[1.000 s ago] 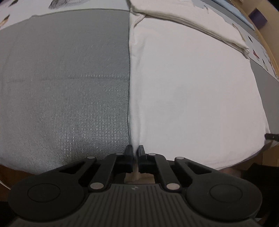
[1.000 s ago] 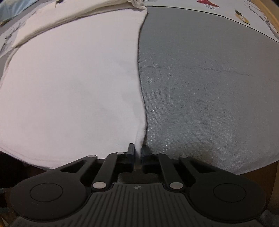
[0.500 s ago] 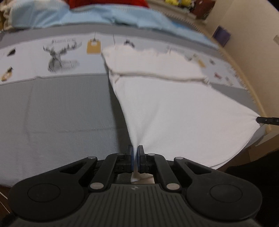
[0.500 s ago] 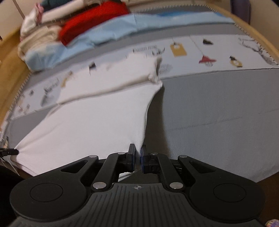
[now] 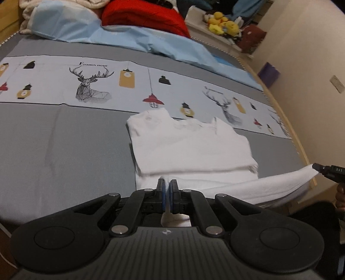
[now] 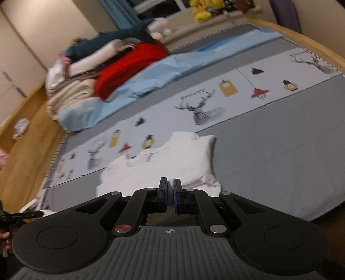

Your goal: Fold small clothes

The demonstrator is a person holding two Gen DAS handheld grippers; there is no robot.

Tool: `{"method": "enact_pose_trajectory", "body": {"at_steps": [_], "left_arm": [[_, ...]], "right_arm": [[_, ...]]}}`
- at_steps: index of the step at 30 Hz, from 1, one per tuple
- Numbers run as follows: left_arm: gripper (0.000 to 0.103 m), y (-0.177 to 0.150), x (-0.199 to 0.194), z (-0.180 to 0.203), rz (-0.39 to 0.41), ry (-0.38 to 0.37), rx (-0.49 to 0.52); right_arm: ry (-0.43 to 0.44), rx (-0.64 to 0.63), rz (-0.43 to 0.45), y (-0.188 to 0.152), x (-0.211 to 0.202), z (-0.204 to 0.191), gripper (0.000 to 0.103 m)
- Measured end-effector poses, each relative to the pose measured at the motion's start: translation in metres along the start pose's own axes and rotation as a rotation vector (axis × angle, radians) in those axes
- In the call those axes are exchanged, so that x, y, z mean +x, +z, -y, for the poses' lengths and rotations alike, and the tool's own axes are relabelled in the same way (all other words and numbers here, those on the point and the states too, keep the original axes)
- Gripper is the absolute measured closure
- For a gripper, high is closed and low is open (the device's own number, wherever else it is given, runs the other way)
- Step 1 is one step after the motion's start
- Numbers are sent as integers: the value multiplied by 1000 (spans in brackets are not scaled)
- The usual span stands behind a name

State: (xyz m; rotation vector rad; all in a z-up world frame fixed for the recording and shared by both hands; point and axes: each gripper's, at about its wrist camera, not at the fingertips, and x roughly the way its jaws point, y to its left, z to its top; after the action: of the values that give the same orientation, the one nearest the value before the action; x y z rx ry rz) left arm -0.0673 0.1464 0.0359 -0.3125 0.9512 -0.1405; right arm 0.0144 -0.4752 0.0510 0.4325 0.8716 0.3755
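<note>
Both lower corners of the white shirt [image 5: 189, 146] pinched and lifted off the near edge of the bed [image 5: 64, 140]. Left gripper [image 5: 167, 193] clamped narrow on one hem corner, white cloth bunched between the blue pads; right gripper [image 6: 170, 195] likewise closed on the opposite corner, a sliver of fabric showing in the slot. In the left wrist view, the right gripper's tip visible far off to the right, with the hem stretched taut from one tool to the other.

Upper part of the shirt lying flat on the grey panel of the bed, collar and shoulders just touching the printed band [image 5: 90, 86] with deer and lanterns, well short of the far edge where the red blanket [image 5: 144, 17] and blue quilt [image 5: 120, 38] sit. Sleeves apparently folded in already, though motion blur makes that hard to confirm.

The relation that matters: shirt straight ahead of both grippers, long axis running away from the near edge toward the collar, held hem lying across that axis. Both hands about equally near, one at each side. Next move, probably: hem carried forward and up over the body, then laid onto the shoulders, both tools travelling level so the fold line falls square across the shirt.
</note>
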Motion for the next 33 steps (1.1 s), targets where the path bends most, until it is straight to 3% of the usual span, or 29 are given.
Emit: {"method": "enact_pose_trajectory", "body": {"at_steps": [7, 11, 13, 14, 15, 17, 19, 22, 24, 28, 33], "left_arm": [[99, 83, 128, -31, -95, 94, -8], [98, 101, 185, -58, -108, 84, -81], [97, 110, 192, -69, -91, 55, -154], [95, 115, 186, -73, -42, 55, -164], [90, 119, 180, -77, 6, 69, -166], [89, 121, 174, -86, 39, 93, -181], [87, 116, 180, -91, -17, 97, -166], [78, 105, 199, -80, -129, 131, -18], [74, 98, 208, -72, -141, 144, 61], [61, 101, 224, -65, -141, 105, 99], [59, 107, 247, -52, -121, 104, 127]], "right_arm": [[-129, 33, -94, 58, 121, 15, 98], [-178, 72, -112, 79, 188, 27, 98], [-173, 115, -58, 79, 209, 39, 96], [-192, 125, -38, 78, 215, 44, 95], [-238, 145, -41, 78, 220, 51, 90], [-237, 176, -4, 79, 220, 59, 86], [-205, 163, 13, 78, 219, 64, 86], [-184, 110, -20, 73, 222, 72, 86], [-172, 63, -61, 69, 229, 75, 86], [-140, -70, -145, 60, 246, 67, 76], [-153, -195, -210, 52, 269, 53, 72]]}}
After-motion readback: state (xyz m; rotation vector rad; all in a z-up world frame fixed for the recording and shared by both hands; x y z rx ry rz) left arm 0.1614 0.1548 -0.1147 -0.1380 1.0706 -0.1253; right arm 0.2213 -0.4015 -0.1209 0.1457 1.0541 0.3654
